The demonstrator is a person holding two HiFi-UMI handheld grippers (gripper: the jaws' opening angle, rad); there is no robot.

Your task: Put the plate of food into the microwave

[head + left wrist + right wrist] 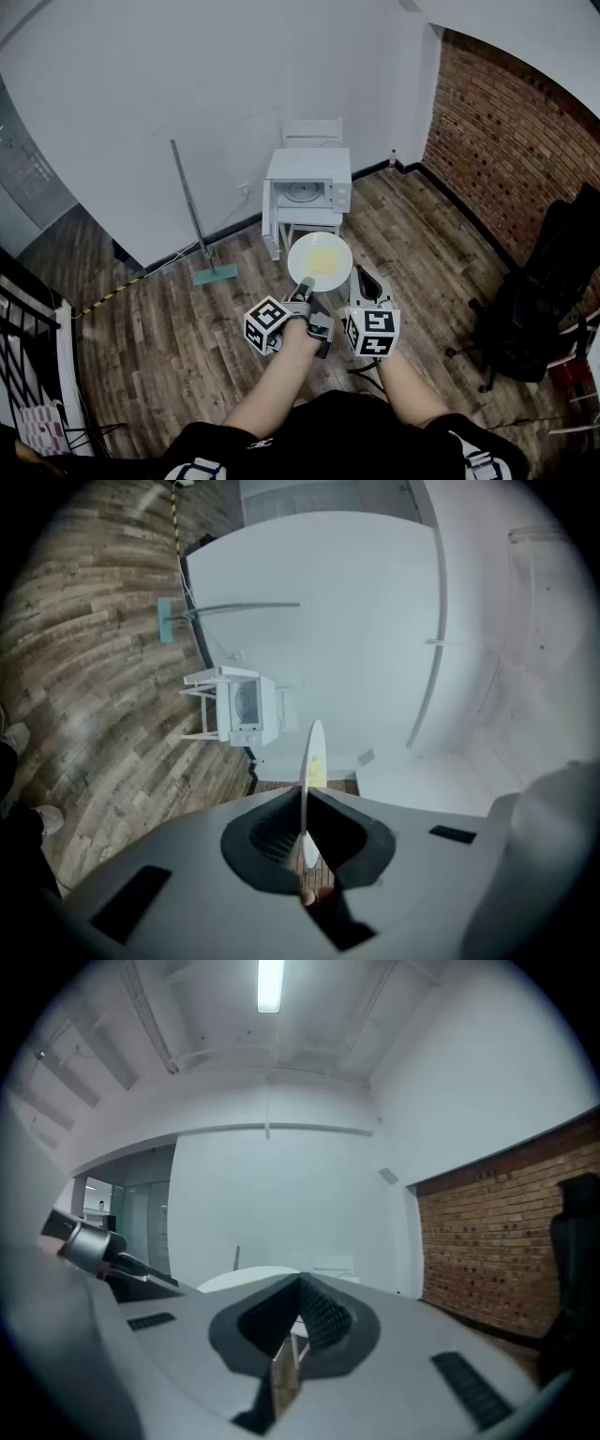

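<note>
Wood-plank floor (422, 253) runs up to a plain white wall, and against that wall stands the microwave (309, 183) on a small white worktop (311, 221). Its door (270, 221) is swung open on the left side and the turntable shows inside. A brick wall (516, 141) lies off to the right of the microwave, and a long-handled mop (194, 211) leans to its left. The plate (320, 260) is in the air in front of the microwave and nearer the person, below the level of the opening as the head view shows it. Pale yellow food (323, 259) lies flat on it. The left tongs (302, 289) are clamped on the plate's near rim. In the left gripper view the plate runs edge-on out from between the closed jaws, with the microwave beyond it. The right tongs (367, 286) sit just beside the plate's right-hand near edge. The right gripper view shows their jaws closed with nothing between them, and the plate's white arc lies off to their left. This looks like the carrying step: the plate is lifted and on the approach, but not yet at the opening. The next move probably calls for bringing the plate forward to the height of the cavity. It needs to stay level so the food does not slide, pass clear of the open door, and come down on the turntable before the left tongs let go. With only one rim pinched, the far side of the plate could sag.
</note>
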